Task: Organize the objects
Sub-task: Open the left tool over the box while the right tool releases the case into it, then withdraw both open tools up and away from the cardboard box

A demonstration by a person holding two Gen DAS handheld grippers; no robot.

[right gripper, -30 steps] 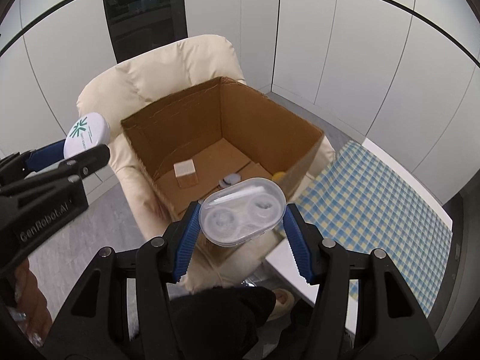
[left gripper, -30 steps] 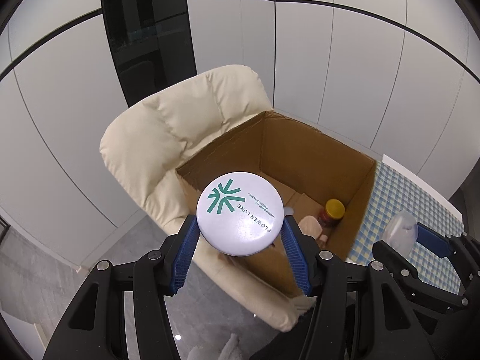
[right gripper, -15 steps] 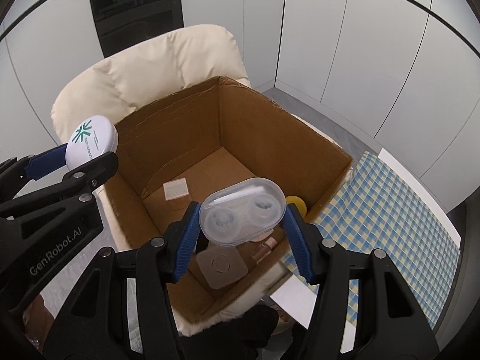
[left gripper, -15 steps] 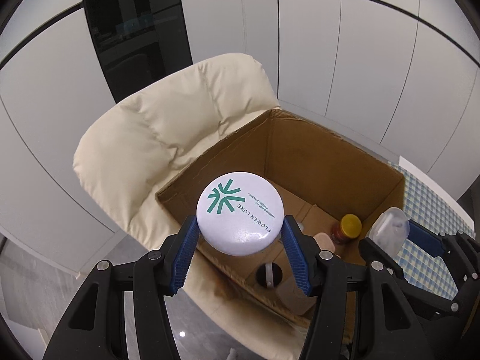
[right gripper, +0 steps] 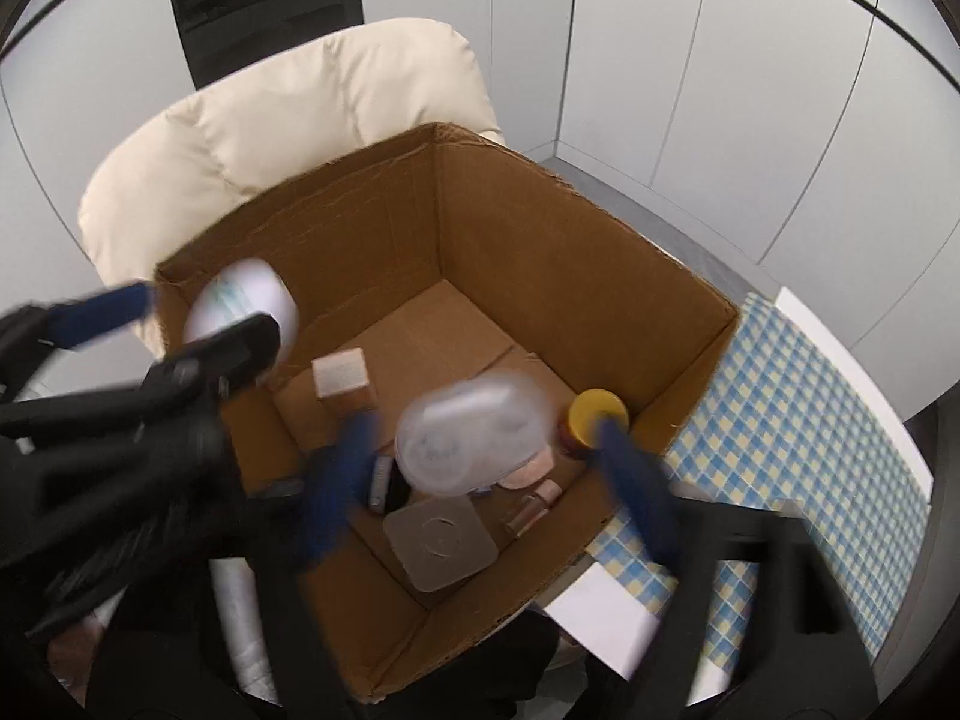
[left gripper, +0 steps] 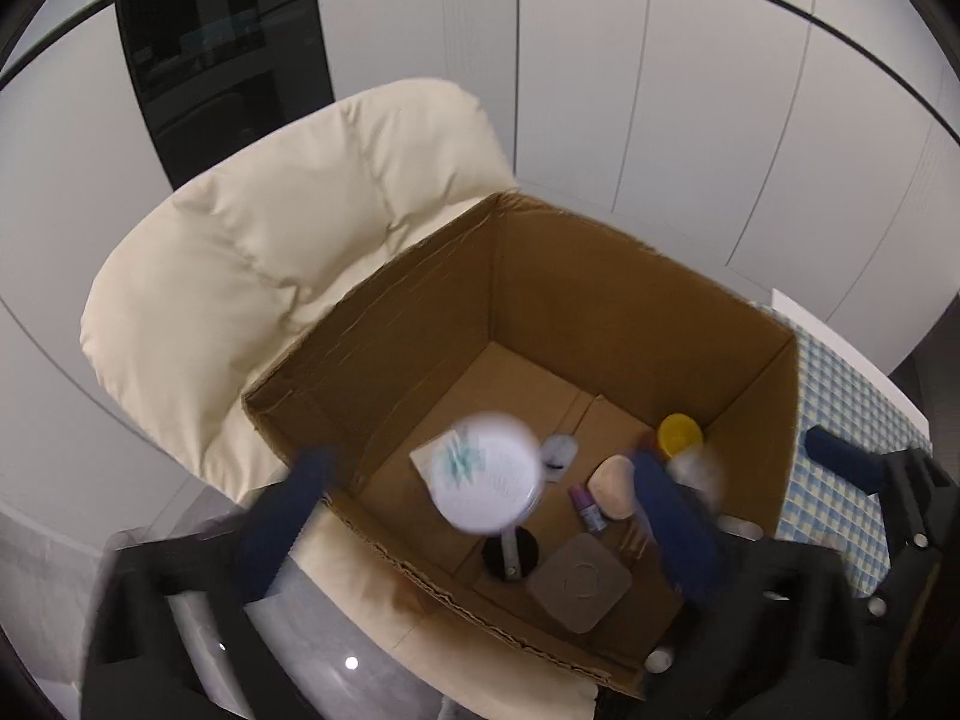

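An open cardboard box (left gripper: pixel 600 312) stands on a cream padded chair (left gripper: pixel 270 240). My left gripper (left gripper: pixel 480 504) hangs over the box with its jaws opening wide. A round white tin (left gripper: pixel 486 471) with green print is blurred and loose between the blue fingers (left gripper: pixel 300 498), touching neither. My right gripper (right gripper: pixel 489 480) is also over the box (right gripper: pixel 540 228), its jaws opening. A clear oval lens case (right gripper: pixel 474 432) is blurred and free between its fingers (right gripper: pixel 636 480). The white tin (right gripper: pixel 252 294) also shows in the right wrist view, at the box's left wall.
The box floor holds a yellow-lidded jar (right gripper: pixel 594 414), a small cube box (right gripper: pixel 339 372), a grey square lidded container (right gripper: pixel 441 540), a beige sponge (left gripper: pixel 612 480) and other small items. A blue-checked tablecloth (right gripper: pixel 810 390) lies right of the box.
Both grippers moved forward and down over the box, then spread their jaws wide. The white tin and the clear case, gripped before, are now loose and blurred between the fingers.
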